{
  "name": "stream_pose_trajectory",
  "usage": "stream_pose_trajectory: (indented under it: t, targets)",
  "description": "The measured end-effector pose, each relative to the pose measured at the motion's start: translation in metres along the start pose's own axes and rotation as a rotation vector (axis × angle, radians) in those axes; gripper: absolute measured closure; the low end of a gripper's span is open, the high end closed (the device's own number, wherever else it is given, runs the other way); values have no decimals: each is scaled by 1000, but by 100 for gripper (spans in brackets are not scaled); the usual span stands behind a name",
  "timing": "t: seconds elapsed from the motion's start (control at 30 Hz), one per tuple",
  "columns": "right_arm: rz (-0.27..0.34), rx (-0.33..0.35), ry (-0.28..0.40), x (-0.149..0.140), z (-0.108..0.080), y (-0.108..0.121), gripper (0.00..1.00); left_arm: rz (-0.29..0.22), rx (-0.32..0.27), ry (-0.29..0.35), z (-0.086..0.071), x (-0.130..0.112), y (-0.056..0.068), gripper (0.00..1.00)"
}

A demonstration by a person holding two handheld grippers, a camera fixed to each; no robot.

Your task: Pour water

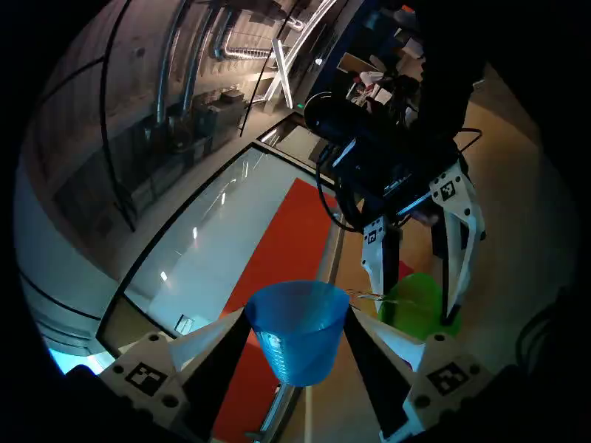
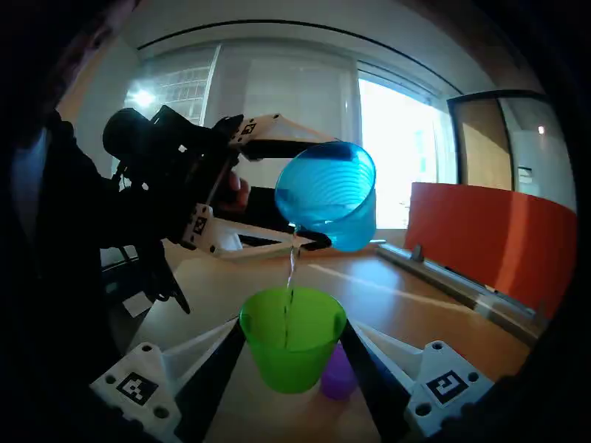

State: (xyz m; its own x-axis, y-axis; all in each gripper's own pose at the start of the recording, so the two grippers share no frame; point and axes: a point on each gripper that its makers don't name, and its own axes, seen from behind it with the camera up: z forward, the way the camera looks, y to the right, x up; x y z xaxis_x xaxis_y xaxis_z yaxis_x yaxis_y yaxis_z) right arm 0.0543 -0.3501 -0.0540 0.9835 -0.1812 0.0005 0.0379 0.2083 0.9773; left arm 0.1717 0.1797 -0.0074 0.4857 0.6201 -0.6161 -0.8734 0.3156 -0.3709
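Left gripper [image 1: 298,325] is closed in on a see-through blue plastic cup [image 1: 299,332], one finger pressing each side of its wall. In the right gripper view that blue cup is up in the air and tipped well over. Its mouth is turned down and toward the camera, with water pooled at its low lip. A thin stream of water [image 2: 290,269] drops from that lip straight into the see-through green plastic cup [image 2: 292,343] directly below.

The right gripper [image 2: 293,332] has the green cup, a finger tight on either side, cup upright with its mouth up. Whether its base touches the pale wooden bench [image 2: 414,295] or hangs just above it, I cannot tell. Just behind the green cup, on its right, sits a small purple cup-like thing [image 2: 338,375], too hidden to name surely.

A hand [image 2: 236,190] grips the dark handle of the left gripper. Off to the right an orange panel [image 2: 495,236] stands by the bench's edge, with a bright window [image 2: 399,148] beyond.

In the left gripper view, the right gripper stands past the blue cup. Its white fingers point down around the green cup, and the stream is a fine thread between the two cups.
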Motion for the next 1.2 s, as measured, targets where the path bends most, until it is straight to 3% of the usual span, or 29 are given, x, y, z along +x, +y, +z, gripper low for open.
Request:
stream_pose_trajectory:
  t: [1.2]
  targets:
    - [-8,-2,-6,-2,-4,0,10,22,3,11,-3,7,-3,14]
